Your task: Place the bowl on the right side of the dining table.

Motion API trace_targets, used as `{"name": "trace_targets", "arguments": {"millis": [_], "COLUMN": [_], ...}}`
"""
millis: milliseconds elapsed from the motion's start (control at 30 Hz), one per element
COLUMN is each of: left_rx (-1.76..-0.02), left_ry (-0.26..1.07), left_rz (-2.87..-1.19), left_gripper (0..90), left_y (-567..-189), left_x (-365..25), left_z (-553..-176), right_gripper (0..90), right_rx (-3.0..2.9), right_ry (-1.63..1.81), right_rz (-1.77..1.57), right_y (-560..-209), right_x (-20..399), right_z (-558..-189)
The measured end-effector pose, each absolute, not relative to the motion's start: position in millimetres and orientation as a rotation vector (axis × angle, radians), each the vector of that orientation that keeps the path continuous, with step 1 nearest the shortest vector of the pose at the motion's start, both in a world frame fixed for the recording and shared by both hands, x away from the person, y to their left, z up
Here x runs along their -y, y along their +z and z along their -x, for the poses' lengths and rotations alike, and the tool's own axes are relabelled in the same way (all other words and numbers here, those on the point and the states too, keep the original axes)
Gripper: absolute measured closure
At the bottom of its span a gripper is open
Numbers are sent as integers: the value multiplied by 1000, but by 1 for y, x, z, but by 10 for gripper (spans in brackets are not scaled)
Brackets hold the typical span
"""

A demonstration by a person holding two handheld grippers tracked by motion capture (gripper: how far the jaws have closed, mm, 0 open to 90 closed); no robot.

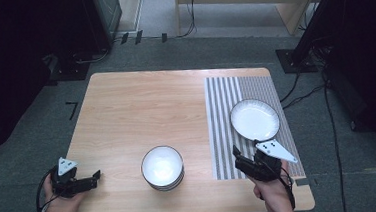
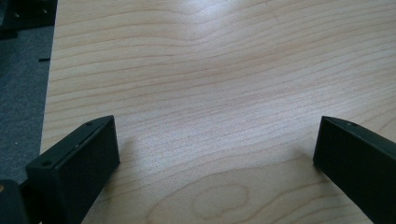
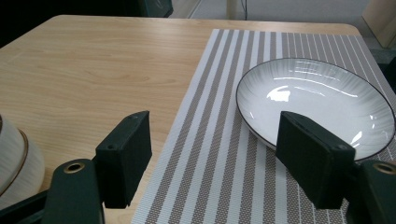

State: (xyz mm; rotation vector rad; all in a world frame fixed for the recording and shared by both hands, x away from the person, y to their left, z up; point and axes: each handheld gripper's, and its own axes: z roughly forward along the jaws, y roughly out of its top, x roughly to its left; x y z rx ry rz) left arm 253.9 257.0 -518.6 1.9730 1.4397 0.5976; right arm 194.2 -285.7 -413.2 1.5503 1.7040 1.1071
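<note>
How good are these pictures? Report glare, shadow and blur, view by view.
High view: dim, dark corners, soft bright patch in the stacked bowls. Left gripper view: table grain sharp, pale sheen up top, faint shadows beside the jaws. Right gripper view: white glare streaks on the plate; placemat stripes crisp, near jaws slightly soft.

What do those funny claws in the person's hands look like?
Each claw is black, with two flat, blocky jaws. The left claw and the right claw both carry a grey three-cornered plate with small dark dots on top. A black cable trails from each one. No sleeves show.
</note>
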Motion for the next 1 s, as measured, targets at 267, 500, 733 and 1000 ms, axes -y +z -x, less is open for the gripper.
{"name": "trace_targets", "arguments": {"millis": [267, 500, 733, 1000], "left_rx": [-1438, -1437, -1436, -1437], "left_ry": [596, 595, 595, 595], "left_rz": [-1973, -1976, -1976, -1975], "left_gripper": [0, 0, 0, 0], "left_y": [-519, -519, -519, -519], "left_x": [-257, -257, -257, -257], "left_z": [-254, -253, -253, -253], "right_gripper": [269, 270, 264, 313], "right_rx": [-1730, -1749, -1752, -1760], "right_ry": [1132, 1150, 1142, 1174], "right_rz": [-1508, -1472, -1479, -1449], "right_y": [-405, -400, -399, -396], "right_x": [273, 259, 246, 224], "right_z": [-195, -199, -201, -204]}}
